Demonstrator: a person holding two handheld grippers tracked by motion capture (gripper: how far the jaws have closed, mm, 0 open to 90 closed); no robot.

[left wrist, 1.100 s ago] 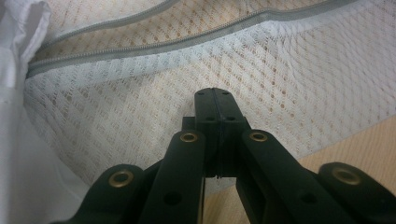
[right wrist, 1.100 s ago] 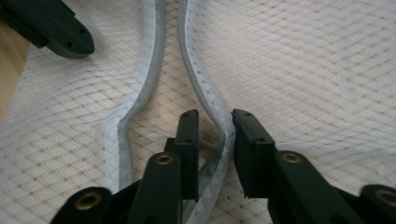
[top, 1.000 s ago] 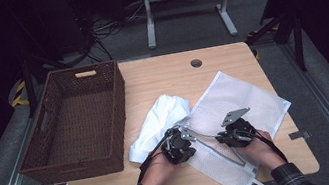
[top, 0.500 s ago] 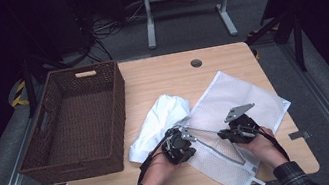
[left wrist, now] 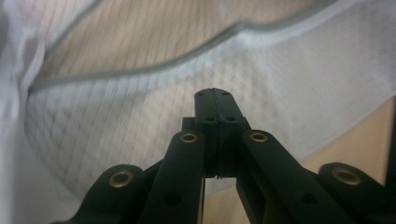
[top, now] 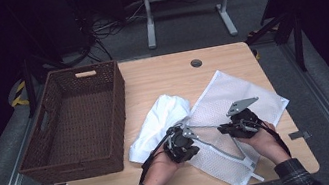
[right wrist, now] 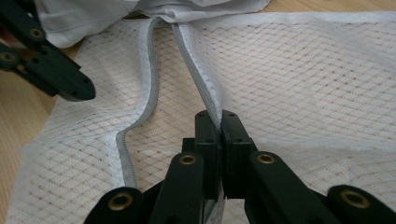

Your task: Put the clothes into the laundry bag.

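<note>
1. No readable brand, label or writing anywhere.
2. One white mesh bag [top: 236, 111], diamond-netted with a grey zipper hem, flat on the wooden table [top: 159, 75]; one crumpled white cloth [top: 160, 123] touching it; one woven rectangular basket [top: 78, 119].
3. Left gripper [left wrist: 213, 93] pinched on mesh; right gripper [right wrist: 215, 119] clamped on hem.

Beside the work
Empty brown wicker basket [top: 76, 122] at the desk's [top: 159, 75] left edge; round grommet hole [top: 196, 63] near its far edge.
</note>
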